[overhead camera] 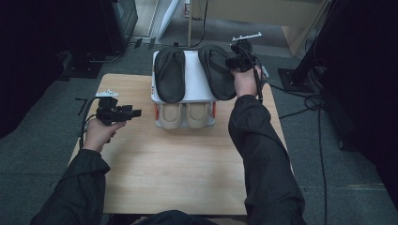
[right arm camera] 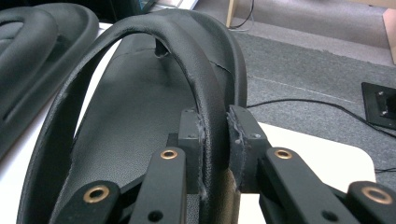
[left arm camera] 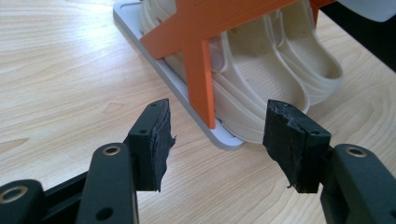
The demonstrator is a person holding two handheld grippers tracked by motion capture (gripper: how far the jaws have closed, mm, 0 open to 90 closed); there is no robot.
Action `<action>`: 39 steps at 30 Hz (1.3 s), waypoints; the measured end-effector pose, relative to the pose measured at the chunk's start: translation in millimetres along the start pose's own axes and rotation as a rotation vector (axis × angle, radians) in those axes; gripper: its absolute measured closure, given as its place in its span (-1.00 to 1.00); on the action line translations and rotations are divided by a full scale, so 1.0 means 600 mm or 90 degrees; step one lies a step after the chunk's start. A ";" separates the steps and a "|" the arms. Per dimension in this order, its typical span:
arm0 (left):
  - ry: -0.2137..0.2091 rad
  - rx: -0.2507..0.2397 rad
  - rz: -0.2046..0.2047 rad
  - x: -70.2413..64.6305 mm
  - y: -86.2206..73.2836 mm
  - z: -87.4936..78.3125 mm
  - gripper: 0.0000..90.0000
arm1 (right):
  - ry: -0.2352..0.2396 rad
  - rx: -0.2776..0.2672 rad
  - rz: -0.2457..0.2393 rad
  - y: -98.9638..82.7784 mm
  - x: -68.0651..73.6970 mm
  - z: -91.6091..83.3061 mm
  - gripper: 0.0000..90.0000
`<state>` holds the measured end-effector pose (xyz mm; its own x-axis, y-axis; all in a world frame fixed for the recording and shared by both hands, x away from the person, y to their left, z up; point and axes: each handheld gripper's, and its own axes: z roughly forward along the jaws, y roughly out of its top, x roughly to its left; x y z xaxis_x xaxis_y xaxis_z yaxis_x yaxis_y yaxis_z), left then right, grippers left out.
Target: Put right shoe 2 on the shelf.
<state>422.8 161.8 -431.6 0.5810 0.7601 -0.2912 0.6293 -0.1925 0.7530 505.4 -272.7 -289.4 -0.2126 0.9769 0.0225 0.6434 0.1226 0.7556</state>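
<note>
Black slipper strap [right arm camera: 212, 116] between right hand-held gripper [right arm camera: 215, 140] pads.

The left hand-held gripper [left arm camera: 219, 140] hangs over the wooden tabletop [left arm camera: 70, 70] with its two black jaws standing apart and nothing between them. Just beyond them a pair of beige shoes [left arm camera: 275, 70] sits on a grey rack [left arm camera: 187, 88] with an orange cross-brace [left arm camera: 201, 56].

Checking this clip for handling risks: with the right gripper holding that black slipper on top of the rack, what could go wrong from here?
The right gripper pinches only the thin strap of the right black slipper, so the slipper may swing or slip free. Its heel overhangs the white rack edge, so it could drop toward the beige slippers below. It could also nudge the other black slipper.
</note>
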 end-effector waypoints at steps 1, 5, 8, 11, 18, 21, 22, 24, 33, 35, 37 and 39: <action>0.003 0.001 0.005 -0.001 0.001 0.000 -0.07 | 0.000 0.001 -0.001 0.002 0.005 0.004 0.70; -0.002 -0.001 0.007 -0.002 0.002 -0.002 -0.07 | 0.001 0.004 -0.014 0.007 0.028 0.020 0.70; -0.005 -0.001 0.010 -0.003 0.002 -0.002 -0.07 | 0.000 0.008 -0.014 0.009 0.042 0.035 0.70; -0.007 -0.004 0.009 -0.002 0.003 -0.003 -0.07 | 0.008 0.009 -0.008 0.011 0.051 0.047 0.69; -0.009 -0.006 0.005 0.001 0.004 -0.004 -0.07 | 0.011 0.016 -0.014 0.013 0.070 0.065 0.67; -0.010 -0.005 0.006 0.001 0.003 -0.003 -0.07 | 0.011 0.015 -0.016 0.010 0.071 0.068 0.65; -0.009 -0.004 0.007 0.000 0.003 -0.003 -0.07 | 0.013 0.013 -0.017 0.008 0.070 0.069 0.63; -0.010 -0.002 0.009 0.000 0.003 -0.002 -0.07 | 0.033 0.006 -0.016 0.005 0.065 0.069 0.46; -0.006 0.001 0.012 0.000 0.004 -0.002 -0.07 | 0.075 -0.054 -0.060 0.001 0.039 0.021 0.50; -0.008 -0.003 0.009 -0.001 0.004 -0.002 -0.06 | 0.072 -0.056 -0.056 -0.001 0.029 0.013 0.58; -0.008 -0.003 0.010 -0.001 0.004 -0.002 -0.07 | 0.064 -0.050 -0.057 -0.006 0.020 0.012 0.60; -0.009 -0.002 0.010 -0.001 0.003 -0.001 -0.07 | 0.056 -0.056 -0.062 -0.015 0.012 0.013 0.60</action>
<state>423.4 161.6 -429.5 0.5982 0.7480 -0.2876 0.6187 -0.2030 0.7590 503.8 -265.5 -301.3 -0.3368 0.9416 -0.0003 0.5505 0.1972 0.8112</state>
